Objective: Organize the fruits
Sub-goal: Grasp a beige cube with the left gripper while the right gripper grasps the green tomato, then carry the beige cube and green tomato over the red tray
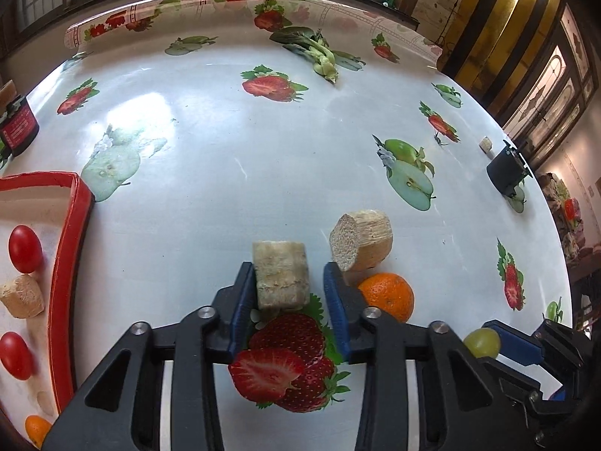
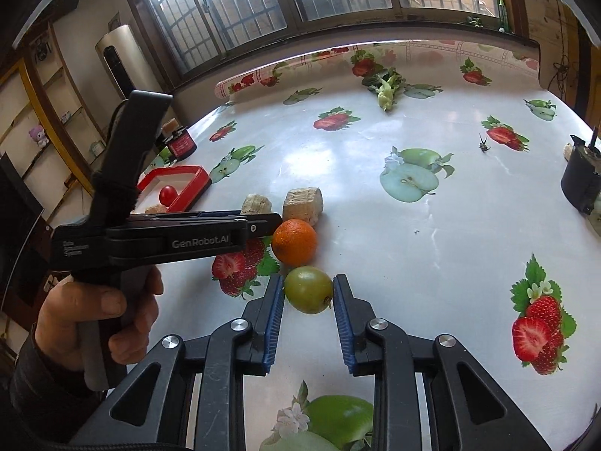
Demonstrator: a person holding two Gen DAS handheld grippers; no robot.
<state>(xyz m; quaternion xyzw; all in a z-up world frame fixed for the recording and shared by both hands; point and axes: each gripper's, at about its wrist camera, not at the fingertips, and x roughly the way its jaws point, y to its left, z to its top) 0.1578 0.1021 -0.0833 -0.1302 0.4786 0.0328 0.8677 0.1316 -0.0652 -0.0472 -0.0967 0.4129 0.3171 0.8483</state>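
While the left wrist view looks down the left gripper (image 1: 287, 282), its blue-padded jaws stand narrowly apart around a pale, fibrous cut chunk (image 1: 281, 276) that rests on the glossy white tabletop printed with strawberries and apples (image 1: 225, 158). The left pad lies against the chunk; whether the right pad touches cannot be told, since a slim gap seems to remain. Just beside it lie a second tan fibrous chunk with a round cut face (image 1: 360, 240) and a round orange mandarin (image 1: 388, 295). At the left edge, the red-rimmed shallow tray (image 1: 71, 248) already holds two red cherry tomatoes (image 1: 24, 248), another pale chunk and a small orange fruit at its near corner — so sorting is judged partly done. A leafy green vegetable (image 1: 319, 52) lies far off, near the tabletop's back edge.

Seen from the right wrist view, the right gripper (image 2: 308, 293) has its jaws clamped on a round green grape-like fruit (image 2: 308, 289), both pads pressing its sides, the fruit low over or on the tabletop. The left gripper, held in a hand (image 2: 101, 315), crosses the frame from the left with its tip by the mandarin. Left to move, by this reading — the green fruit, the mandarin and the two chunks; the tray stands well apart, at left.
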